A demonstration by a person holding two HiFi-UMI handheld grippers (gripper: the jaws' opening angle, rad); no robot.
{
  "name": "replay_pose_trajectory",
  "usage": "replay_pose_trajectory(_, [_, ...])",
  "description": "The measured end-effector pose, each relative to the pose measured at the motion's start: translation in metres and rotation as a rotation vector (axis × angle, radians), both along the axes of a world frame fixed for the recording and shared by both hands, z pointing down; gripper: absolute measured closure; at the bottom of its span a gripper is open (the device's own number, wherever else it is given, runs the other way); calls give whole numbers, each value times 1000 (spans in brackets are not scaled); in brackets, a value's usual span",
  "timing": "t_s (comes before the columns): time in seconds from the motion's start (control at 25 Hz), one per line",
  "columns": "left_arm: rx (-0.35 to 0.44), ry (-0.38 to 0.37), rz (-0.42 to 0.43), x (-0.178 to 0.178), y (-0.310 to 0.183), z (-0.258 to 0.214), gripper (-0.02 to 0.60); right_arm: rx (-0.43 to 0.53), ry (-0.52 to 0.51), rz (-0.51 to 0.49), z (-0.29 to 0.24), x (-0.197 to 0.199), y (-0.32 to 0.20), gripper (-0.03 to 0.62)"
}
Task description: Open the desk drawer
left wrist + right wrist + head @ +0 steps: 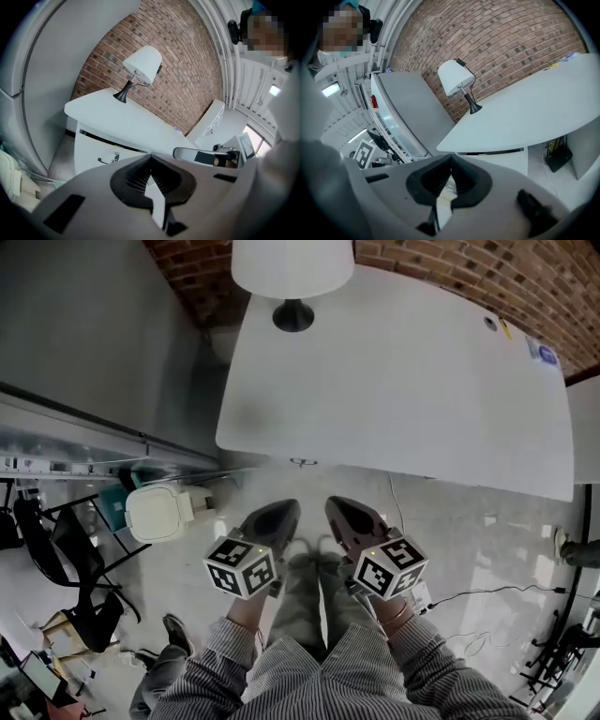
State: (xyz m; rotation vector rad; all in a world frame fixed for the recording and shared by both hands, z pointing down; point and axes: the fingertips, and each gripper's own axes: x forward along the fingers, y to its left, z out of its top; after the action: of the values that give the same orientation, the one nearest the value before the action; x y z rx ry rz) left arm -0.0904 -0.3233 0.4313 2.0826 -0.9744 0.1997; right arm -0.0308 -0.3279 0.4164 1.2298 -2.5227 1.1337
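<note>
The white desk (403, 381) stands ahead of me, with a small dark drawer handle (303, 462) just under its near edge. My left gripper (284, 510) and right gripper (339, 506) hang side by side over the floor, short of the desk, both shut and empty. In the left gripper view the drawer front (93, 150) with its handle (108, 159) lies beyond the closed left gripper (151, 154), and the right gripper (206, 155) shows to the right. The right gripper view has the desk top (525, 112) above the shut right gripper (450, 155).
A white table lamp (292, 277) stands at the desk's far left corner against a brick wall (450, 263). A white bin (159, 514) and a black chair (80, 559) stand left of me. A cable (487, 594) runs over the floor at the right.
</note>
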Motion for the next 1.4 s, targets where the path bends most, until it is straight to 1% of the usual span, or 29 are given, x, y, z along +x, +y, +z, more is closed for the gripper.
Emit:
replay_pose_trajectory(0.16, [-55, 73, -58, -7, -7, 33, 571, -43, -18, -20, 31, -7, -2, 577])
replay_pose_trajectory(0.28, [-83, 102, -90, -15, -15, 55, 571, -63, -47, -48, 56, -16, -5, 577])
replay_pose_trajectory(0.4, [-83, 78, -124, -23, -23, 76, 571, -73, -58, -64, 80, -22, -10, 577])
replay_pose_trajectory(0.48, [-86, 69, -139, -22, -24, 94, 571, -63, -42, -81, 92, -23, -13, 577])
replay_pose_trajectory(0.64, [-98, 71, -153, -20, -23, 122, 571, -77, -26, -88, 120, -28, -14, 577])
replay_pose_trajectory(0.8, [-97, 100, -160, -19, -25, 143, 571, -72, -12, -90, 145, -34, -18, 577])
replay_pose_trajectory(0.96, [-95, 102, -175, -20, -33, 161, 571, -97, -27, -50, 167, -29, -24, 577])
replay_pose_trajectory(1.16, [-113, 157, -188, -18, -37, 177, 571, -136, -47, -36, 184, -31, -25, 577])
replay_pose_trajectory(1.24, [-118, 151, -205, -22, -41, 182, 570, -154, -61, -27, 190, -33, -26, 577])
replay_pose_trajectory(1.4, [-128, 158, -226, -22, -50, 195, 569, -205, -92, 32, 205, -25, -35, 577])
